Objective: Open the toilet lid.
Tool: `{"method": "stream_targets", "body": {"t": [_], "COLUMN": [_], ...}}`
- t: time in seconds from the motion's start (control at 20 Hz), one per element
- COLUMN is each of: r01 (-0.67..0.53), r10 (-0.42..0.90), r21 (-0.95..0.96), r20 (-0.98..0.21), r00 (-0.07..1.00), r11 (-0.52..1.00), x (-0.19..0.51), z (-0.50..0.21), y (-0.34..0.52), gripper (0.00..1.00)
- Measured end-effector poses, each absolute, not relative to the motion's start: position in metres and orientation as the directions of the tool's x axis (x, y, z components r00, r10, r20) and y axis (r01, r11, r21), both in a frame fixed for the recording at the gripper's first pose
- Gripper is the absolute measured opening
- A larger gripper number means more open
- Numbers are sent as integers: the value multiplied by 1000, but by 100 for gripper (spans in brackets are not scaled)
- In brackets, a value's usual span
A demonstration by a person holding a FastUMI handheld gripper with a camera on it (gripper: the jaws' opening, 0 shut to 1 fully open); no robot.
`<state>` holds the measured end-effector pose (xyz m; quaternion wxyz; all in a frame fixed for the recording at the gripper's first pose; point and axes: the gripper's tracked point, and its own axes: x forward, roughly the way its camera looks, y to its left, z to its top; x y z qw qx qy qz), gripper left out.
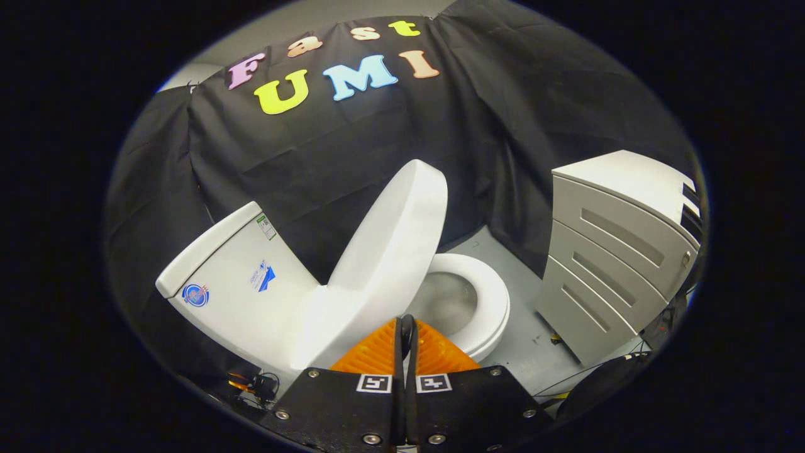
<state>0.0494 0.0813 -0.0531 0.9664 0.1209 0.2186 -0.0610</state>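
Note:
A white toilet stands just ahead of my fingers, seen at a tilt. Its lid [393,242] is raised and leans back toward the tank [236,277]. Beside the lid, the seat ring [490,308] lies down around the open bowl [446,302]. My gripper [406,328] sits close in front of the lid's lower edge, fingers pressed together with nothing between them. The fingertips overlap the spot where lid and seat meet; I cannot tell whether they touch.
A pale grey drawer cabinet [613,251] stands to the right of the toilet, with a strip of grey floor [534,352] between them. Black cloth hangs behind the toilet. Cables [255,384] lie on the floor by the tank's base.

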Motion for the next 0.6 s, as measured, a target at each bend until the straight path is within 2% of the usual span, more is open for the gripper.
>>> {"method": "stream_targets", "body": {"t": [0.6], "r01": [86], "r10": [-82], "r21": [-3], "r20": [-300], "r00": [950], "r11": [996], "x": [56], "z": [-15], "y": [132], "gripper": [0]}}
